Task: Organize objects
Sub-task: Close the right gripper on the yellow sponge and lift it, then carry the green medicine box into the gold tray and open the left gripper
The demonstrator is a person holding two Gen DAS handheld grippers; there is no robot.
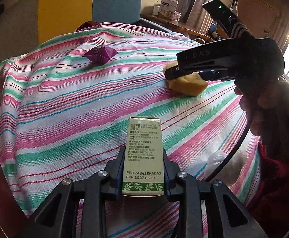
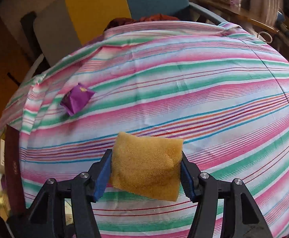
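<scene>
Now the sponge point(image 2: 146, 170) sits pinched between the right tool point(image 2: 146, 175) pads, left tool point(image 1: 143, 170) clamping the box point(image 1: 143, 154).

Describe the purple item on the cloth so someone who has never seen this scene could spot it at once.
Start from the striped cloth covering the table. On its far left part, well beyond the yellow sponge, lies a small purple packet, alone. It is the only purple, crinkled, shiny thing there; the sponge is matte and porous.

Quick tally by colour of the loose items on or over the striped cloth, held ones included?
Yellow: 1, sponge between the right gripper pads
Purple: 1, packet lying on the striped cloth
Green-and-white: 1, small box clamped in the left gripper
Total: 3
</scene>
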